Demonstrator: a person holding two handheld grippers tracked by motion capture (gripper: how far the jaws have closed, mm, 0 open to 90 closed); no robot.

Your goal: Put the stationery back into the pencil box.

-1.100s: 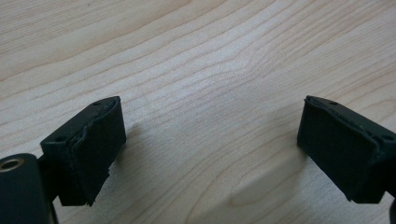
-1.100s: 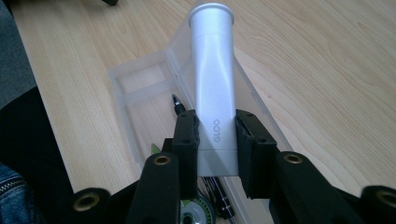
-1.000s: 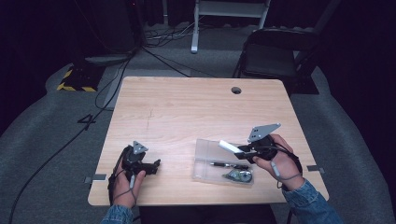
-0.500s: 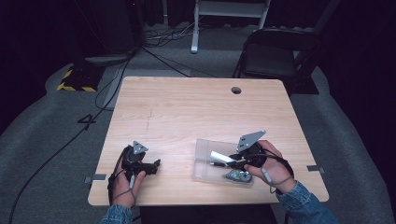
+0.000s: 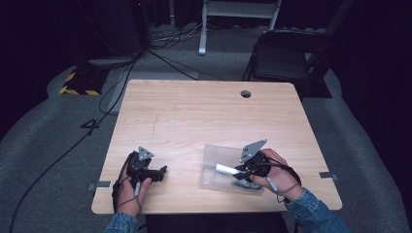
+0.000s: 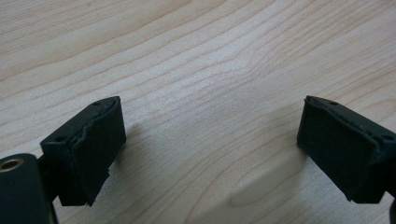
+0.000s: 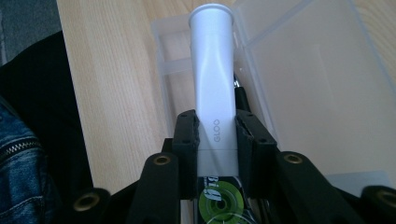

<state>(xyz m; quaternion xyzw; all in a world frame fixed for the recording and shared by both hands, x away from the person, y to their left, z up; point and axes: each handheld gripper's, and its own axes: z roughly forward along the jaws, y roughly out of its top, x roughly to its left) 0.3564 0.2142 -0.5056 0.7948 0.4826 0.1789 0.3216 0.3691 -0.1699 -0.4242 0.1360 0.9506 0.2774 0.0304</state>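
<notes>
A white glue stick [image 7: 214,79] marked GLOO lies level over the open clear plastic case [image 7: 299,84].

A light wooden table [image 5: 194,111] with a round hole [image 5: 246,93] near its far edge is set on grey carpeted floor [image 5: 58,145]. Beyond it, a dark folding chair [image 5: 286,58] and the legs of a pale metal stand [image 5: 233,14] are seen, with a yellow-and-black striped block [image 5: 77,83] at the left. Black cables [image 5: 165,39] are laid across the floor; the surroundings are left in darkness.
</notes>
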